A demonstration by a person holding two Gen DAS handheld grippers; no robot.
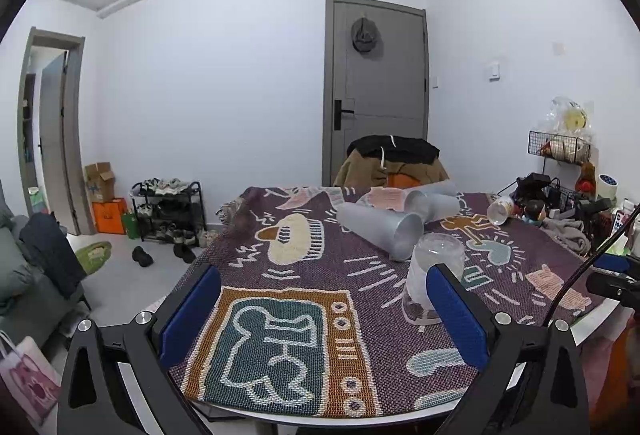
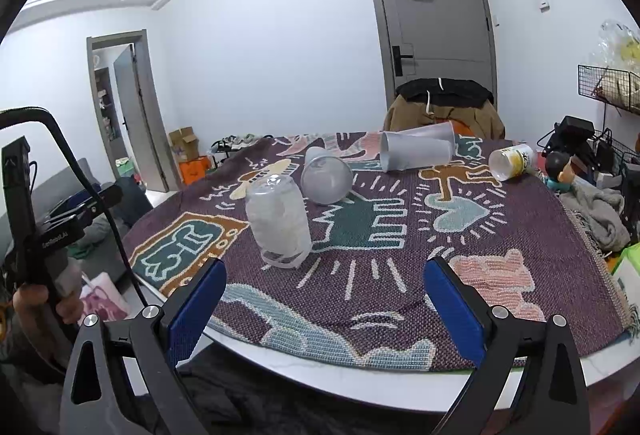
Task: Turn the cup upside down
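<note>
Clear cup (image 2: pixel 279 221) upside down on blanket (image 2: pixel 500 219), both grippers wide, apart

Materials and finishes, table setting

Cup (image 2: pixel 279 221): clear, frosted plastic. Blanket (image 2: pixel 400 235): coarse woven cloth, matt. Table (image 2: pixel 360 383) edge: smooth, glossy white. Tongs (image 2: pixel 326 309): matt black plastic, blue pads (image 2: pixel 454 309), shiny metal bolts.

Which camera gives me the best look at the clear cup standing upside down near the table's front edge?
The right wrist view. There the upside-down clear cup stands fully in sight, clear of both fingers. In the left wrist view the same cup is partly hidden behind that gripper's right finger.
</note>
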